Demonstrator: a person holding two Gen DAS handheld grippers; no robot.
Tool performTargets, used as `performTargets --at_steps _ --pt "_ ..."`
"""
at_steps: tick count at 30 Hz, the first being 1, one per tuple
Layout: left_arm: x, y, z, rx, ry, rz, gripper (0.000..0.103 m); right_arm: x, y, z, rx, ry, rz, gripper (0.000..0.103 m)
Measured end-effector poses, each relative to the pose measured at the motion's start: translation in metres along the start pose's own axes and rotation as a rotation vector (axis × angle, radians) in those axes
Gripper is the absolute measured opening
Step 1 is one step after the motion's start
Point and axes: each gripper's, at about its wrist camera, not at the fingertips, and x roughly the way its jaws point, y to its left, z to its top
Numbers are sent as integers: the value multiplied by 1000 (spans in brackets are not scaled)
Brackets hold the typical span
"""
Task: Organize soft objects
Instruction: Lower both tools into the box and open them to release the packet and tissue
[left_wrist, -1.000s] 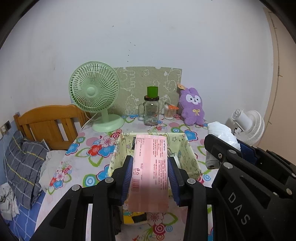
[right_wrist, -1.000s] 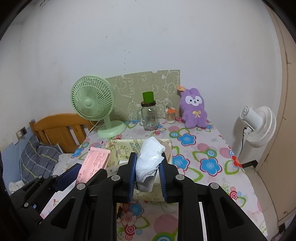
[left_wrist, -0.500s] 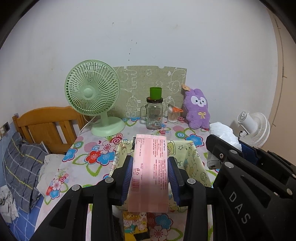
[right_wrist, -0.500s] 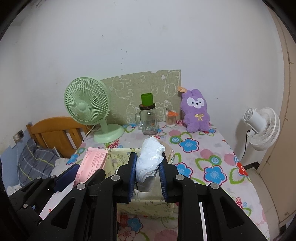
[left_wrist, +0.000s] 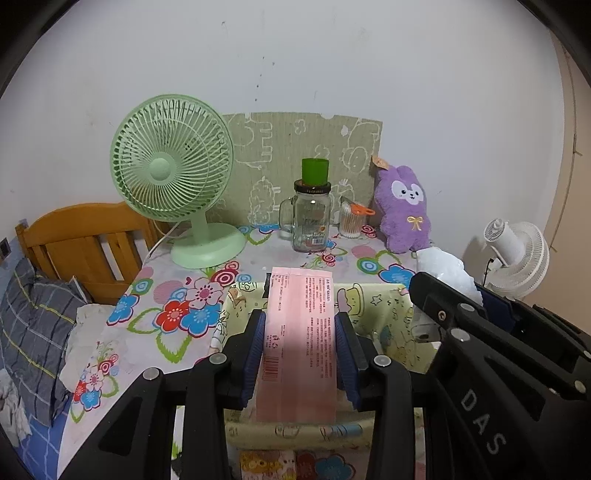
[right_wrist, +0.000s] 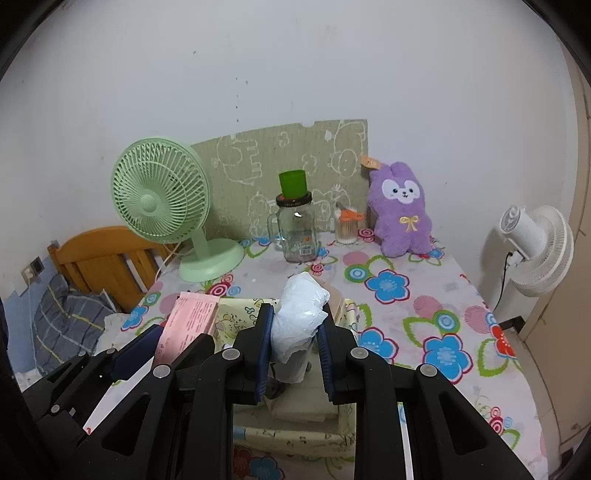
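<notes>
Floral tablecloth (right_wrist: 424, 295) is noted under a green fan (left_wrist: 173, 173) at left. Over the yellow fabric bin (left_wrist: 384, 317), a pink pack (left_wrist: 299, 332) is clamped by the left gripper (left_wrist: 300, 354); a white bundle (right_wrist: 299, 314) is clamped by the right gripper (right_wrist: 294, 347).

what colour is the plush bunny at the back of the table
The plush bunny is purple; the right wrist view shows it best.
</notes>
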Motion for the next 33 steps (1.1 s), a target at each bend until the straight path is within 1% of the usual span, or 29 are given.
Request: performTargets --at_steps 4,12,13,14,17,18,20,23,29,33 --pt "18 3 0 -7 28 -8 39 13 1 -1 -5 22 6 26" --pt "40 7 -5 -19 70 -20 41 35 2 -7 -9 68 17 26" --pt "42 8 -5 -20 76 -21 44 36 3 -7 -10 71 20 26" --pt "43 9 -5 -21 81 -20 50 38 4 -8 -11 76 23 26" --pt "47 11 -7 -21 89 -15 61 43 5 -9 -15 88 33 26" --pt "47 11 -7 -19 90 -12 63 44 5 -10 -16 90 37 26" --pt "47 11 -8 -17 93 -4 72 46 6 -10 -20 96 41 26" --pt "47 12 -9 -10 97 4 80 48 8 -12 -21 104 50 26" --pt "43 15 -13 3 102 21 88 51 11 -14 -27 116 62 26" --pt "39 18 -16 6 106 44 91 53 15 -16 -43 128 90 27"
